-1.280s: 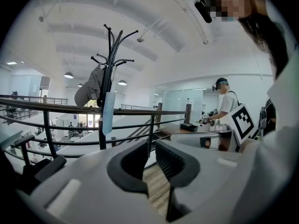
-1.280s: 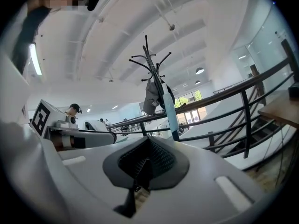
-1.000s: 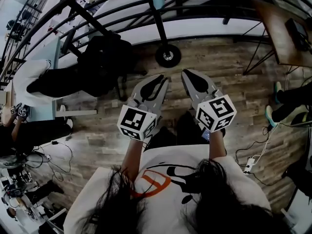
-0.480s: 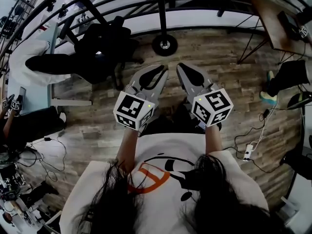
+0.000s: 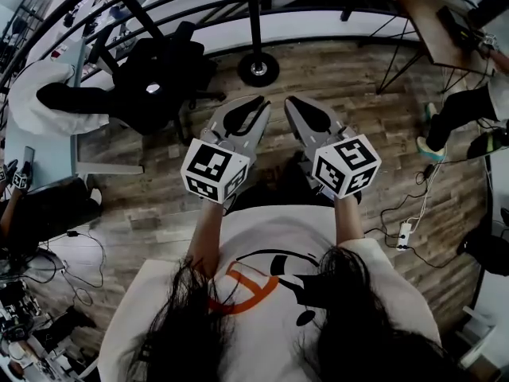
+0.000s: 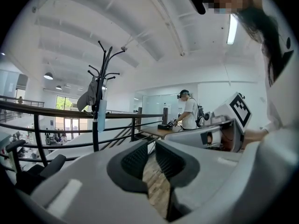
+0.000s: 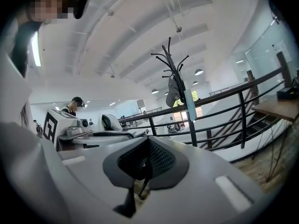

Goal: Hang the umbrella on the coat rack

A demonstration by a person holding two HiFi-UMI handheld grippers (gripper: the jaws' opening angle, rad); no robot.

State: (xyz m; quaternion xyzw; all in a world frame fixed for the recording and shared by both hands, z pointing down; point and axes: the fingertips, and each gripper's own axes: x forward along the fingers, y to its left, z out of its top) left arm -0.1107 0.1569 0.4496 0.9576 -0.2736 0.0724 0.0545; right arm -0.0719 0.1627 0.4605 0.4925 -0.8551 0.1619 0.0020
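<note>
The black coat rack (image 6: 99, 92) stands at the railing; its round base (image 5: 258, 68) is on the wooden floor ahead of me. A light blue folded umbrella (image 6: 102, 115) hangs from its hooks beside a grey cloth item (image 6: 88, 97). In the right gripper view the umbrella (image 7: 190, 105) hangs against the pole. My left gripper (image 5: 262, 104) and right gripper (image 5: 288, 102) are side by side below the base, apart from the rack. Both are shut with nothing held, as the left gripper (image 6: 153, 146) and right gripper (image 7: 147, 143) show in their own views.
A black railing (image 5: 199, 18) runs behind the rack. A black office chair with a dark jacket (image 5: 151, 86) stands at left. At upper right are a wooden desk (image 5: 445, 30) and a person's legs (image 5: 457, 114). A power strip (image 5: 406, 233) and cables lie at right.
The rack base has slid up and a little left in the head view, and both grippers sit slightly higher. They stay shut and empty.
</note>
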